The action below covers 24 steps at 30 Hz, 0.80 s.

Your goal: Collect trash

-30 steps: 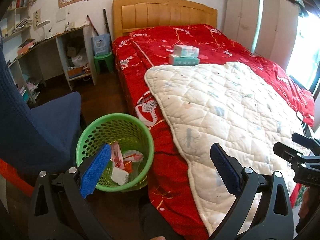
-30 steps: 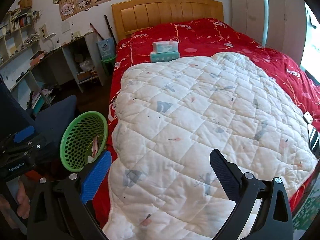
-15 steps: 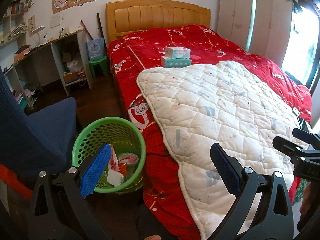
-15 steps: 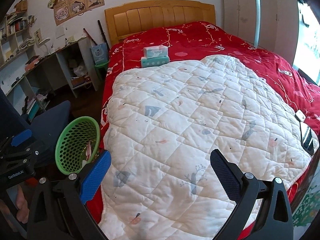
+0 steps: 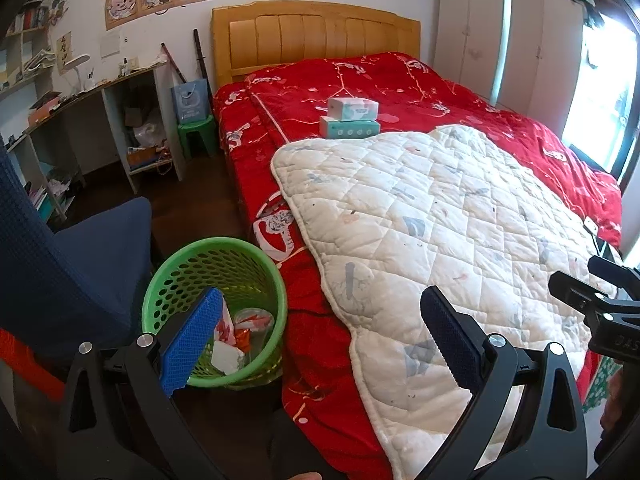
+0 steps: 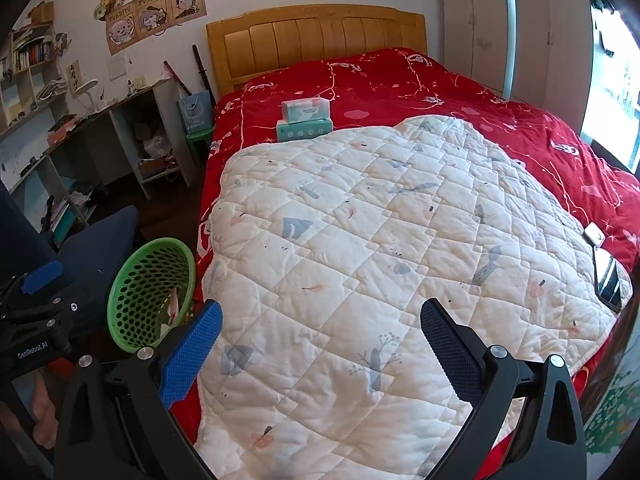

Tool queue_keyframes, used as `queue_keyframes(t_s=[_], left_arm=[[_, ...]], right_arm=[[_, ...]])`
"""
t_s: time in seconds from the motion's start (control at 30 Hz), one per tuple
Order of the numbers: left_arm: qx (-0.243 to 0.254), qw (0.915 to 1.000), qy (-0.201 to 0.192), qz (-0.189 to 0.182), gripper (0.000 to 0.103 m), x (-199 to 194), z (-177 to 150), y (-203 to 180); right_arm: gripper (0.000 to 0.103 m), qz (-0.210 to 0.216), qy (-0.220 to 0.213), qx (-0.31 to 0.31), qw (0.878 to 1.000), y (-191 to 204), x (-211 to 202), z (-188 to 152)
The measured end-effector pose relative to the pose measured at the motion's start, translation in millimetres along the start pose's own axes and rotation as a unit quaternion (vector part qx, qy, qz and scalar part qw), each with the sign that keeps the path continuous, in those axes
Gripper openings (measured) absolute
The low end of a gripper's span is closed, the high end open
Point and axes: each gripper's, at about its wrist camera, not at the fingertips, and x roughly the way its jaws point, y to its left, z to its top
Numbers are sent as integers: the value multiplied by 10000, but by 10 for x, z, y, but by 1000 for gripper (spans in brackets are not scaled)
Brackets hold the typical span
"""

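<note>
Trash (image 5: pixel 236 332) sits in green basket (image 5: pixel 168 280) on floor, near left of bed (image 5: pixel 360 84). Your left gripper (image 5: pixel 320 336) spread, empty; your right gripper (image 6: pixel 320 340) spread over white quilt (image 6: pixel 360 240).

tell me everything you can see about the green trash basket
The round green plastic trash basket has perforated walls and a smooth solid rim. It stands upright on the dark floor, close beside the red-covered bed, with a dark blue chair on its other side. Inside lie crumpled white and red wrappers. Neither tool touches it.
</note>
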Motion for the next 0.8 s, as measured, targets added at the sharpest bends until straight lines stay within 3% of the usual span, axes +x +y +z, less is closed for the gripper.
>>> queue_keyframes(t_s=[0.8], left_arm=[[-203,9992,-342,93,98,-104,97,-12]], right_arm=[[96,-117,-353,-17,9993,-40,-162,128]])
